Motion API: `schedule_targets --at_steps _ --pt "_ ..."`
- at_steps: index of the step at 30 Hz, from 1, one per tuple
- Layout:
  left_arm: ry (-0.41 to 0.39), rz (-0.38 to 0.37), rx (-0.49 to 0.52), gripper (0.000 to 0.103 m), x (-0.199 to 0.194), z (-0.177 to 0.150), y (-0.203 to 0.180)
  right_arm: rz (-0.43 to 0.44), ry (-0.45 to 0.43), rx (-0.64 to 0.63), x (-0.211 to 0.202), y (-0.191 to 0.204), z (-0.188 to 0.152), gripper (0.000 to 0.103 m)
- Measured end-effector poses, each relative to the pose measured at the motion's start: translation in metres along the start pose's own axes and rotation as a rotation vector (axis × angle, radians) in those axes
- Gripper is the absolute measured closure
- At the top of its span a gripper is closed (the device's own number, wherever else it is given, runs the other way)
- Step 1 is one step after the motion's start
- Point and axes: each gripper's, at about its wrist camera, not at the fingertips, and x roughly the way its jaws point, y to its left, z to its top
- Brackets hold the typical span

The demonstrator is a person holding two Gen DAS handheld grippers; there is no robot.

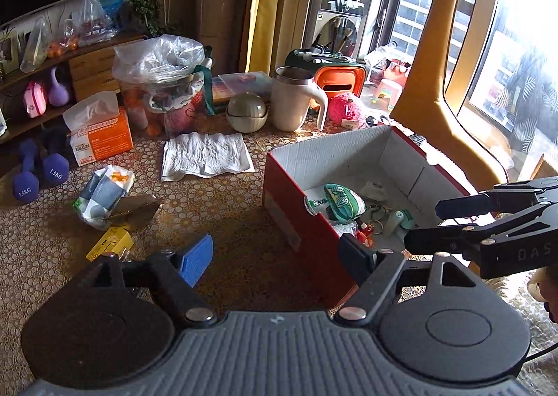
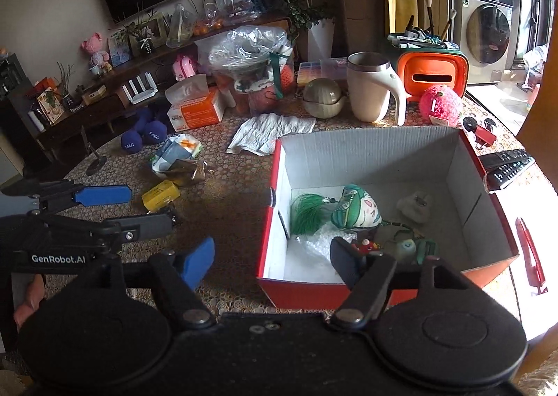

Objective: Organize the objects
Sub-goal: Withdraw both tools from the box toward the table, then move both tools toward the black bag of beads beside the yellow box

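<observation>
A red cardboard box (image 1: 279,186) (image 2: 481,165) with a white inside stands on the patterned table. In it lie a green plush charm (image 1: 343,200) (image 2: 355,209), a green tassel (image 2: 305,213), a white plush (image 2: 416,204) and small keychain trinkets (image 2: 404,246). My left gripper (image 1: 279,256) is open and empty, just left of the box's near corner. My right gripper (image 2: 272,256) is open and empty at the box's near left edge. Each gripper shows in the other's view, the right one (image 1: 439,221) and the left one (image 2: 139,207). A yellow small box (image 1: 110,242) (image 2: 160,195) lies left of the box.
On the table: a snack packet (image 1: 103,192), a white cloth (image 1: 207,155), a tissue box (image 1: 101,137), a lidded bowl (image 1: 247,111), a cream mug (image 1: 296,103), a pink plush ball (image 1: 348,110), an orange container (image 1: 340,80), a remote (image 2: 509,164). Purple dumbbells (image 1: 38,172) lie at the left.
</observation>
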Motion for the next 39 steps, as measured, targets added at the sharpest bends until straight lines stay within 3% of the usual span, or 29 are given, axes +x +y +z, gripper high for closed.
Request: schedule_targets --at_steps 11,14,18,39 --pt "-0.004 0.123 -0.053 0.016 -0.023 -0.017 0.072 0.069 -0.016 -0.102 0.019 0.055 -0.004 0.006" --pt "-0.003 0.147 -0.071 0.014 -0.024 -0.021 0.091 0.089 -0.015 -0.127 0.028 0.067 -0.004 0.005" --pt "-0.01 0.167 -0.1 0.003 -0.025 -0.025 0.118 0.101 -0.011 -0.159 0.042 0.084 -0.005 0.005" --pt "0.065 0.203 -0.062 0.001 0.074 -0.035 0.198 0.167 0.079 -0.353 0.159 0.139 -0.006 0.006"
